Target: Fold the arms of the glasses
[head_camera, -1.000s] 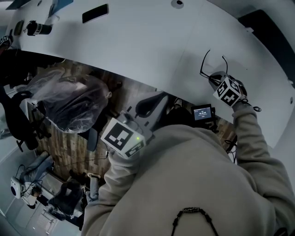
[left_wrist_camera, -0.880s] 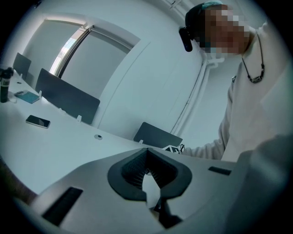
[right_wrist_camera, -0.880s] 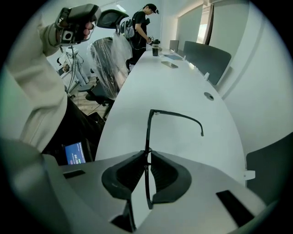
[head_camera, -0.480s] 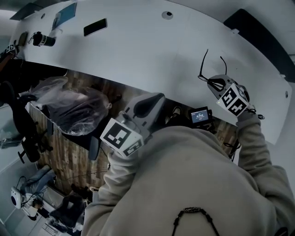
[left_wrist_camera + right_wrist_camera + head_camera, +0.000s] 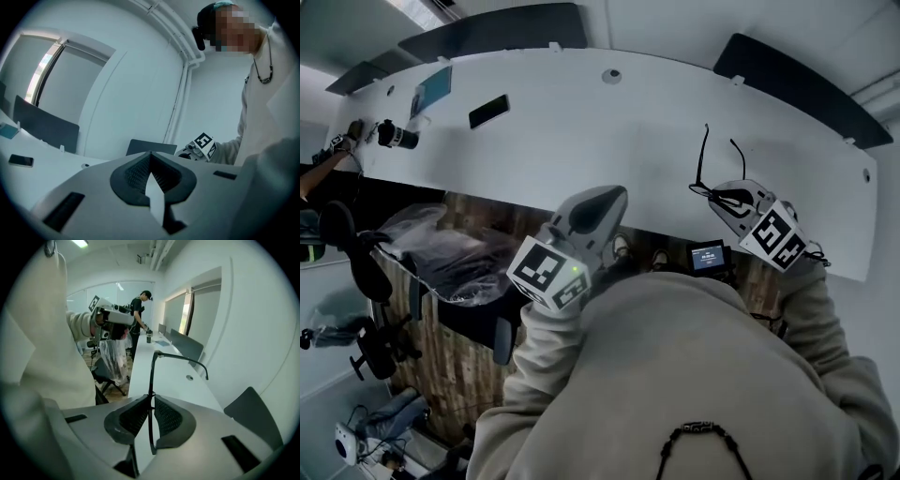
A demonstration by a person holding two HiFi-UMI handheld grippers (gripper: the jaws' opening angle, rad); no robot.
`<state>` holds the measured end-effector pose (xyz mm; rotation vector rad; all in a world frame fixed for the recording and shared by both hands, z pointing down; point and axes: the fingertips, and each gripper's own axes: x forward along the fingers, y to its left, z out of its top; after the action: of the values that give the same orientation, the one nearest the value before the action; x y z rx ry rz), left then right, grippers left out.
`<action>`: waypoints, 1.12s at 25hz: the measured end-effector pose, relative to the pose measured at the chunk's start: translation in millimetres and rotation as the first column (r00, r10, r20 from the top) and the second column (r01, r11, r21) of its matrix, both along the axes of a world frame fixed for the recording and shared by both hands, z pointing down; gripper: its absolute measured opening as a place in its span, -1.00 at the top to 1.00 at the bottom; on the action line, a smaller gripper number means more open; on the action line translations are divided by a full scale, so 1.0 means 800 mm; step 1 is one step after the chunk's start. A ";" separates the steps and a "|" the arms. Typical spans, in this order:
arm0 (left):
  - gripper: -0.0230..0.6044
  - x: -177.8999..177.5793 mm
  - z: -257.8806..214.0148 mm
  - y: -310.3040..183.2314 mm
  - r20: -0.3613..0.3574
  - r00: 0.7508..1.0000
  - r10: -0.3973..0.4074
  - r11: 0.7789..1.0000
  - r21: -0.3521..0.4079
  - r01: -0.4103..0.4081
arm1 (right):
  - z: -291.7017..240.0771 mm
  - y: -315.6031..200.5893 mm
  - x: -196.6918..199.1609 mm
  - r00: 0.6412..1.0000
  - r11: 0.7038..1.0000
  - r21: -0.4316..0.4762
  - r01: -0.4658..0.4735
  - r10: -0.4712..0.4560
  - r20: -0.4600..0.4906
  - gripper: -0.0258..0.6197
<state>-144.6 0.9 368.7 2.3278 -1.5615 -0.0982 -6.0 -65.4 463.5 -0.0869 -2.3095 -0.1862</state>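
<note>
two grippers: the right gripper (image 5: 151,414) pinches the glasses (image 5: 151,380) by the frame, arms unfolded and pointing far over the table (image 5: 581,155). the left gripper (image 5: 149,174) is closed and empty, well left at the near edge. a phone (image 5: 488,111) lies far left.

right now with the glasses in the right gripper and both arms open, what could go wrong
The right gripper pinches only the thin frame of the glasses, so they may twist or slip when an arm is pushed. The left gripper is shut; its blunt tip could skid off the thin arm.
</note>
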 end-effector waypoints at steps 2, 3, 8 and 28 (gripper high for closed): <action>0.91 -0.001 -0.007 -0.005 0.026 1.000 0.013 1.000 0.011 -0.013 | -0.023 0.003 -0.004 0.998 1.000 0.016 -0.024 0.023 0.063 0.74; 0.91 -0.003 -0.010 -0.008 0.039 0.999 0.015 1.000 0.014 -0.016 | -0.034 0.006 -0.005 0.996 0.999 0.019 -0.034 0.032 0.088 0.74; 0.91 -0.013 -0.054 -0.033 0.063 0.998 0.023 0.996 0.082 -0.028 | -0.095 0.026 -0.004 0.968 0.995 -0.060 -0.075 0.087 0.234 0.74; 0.31 0.078 -0.138 -0.143 0.661 0.723 0.202 0.913 0.140 -0.382 | -0.272 0.081 -0.028 0.803 0.863 -0.475 0.173 0.155 0.575 0.74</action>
<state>-82.4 -113.6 258.0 3.0058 -1.4665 0.6768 -28.4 -1.0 246.0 -0.3532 -2.9429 0.4788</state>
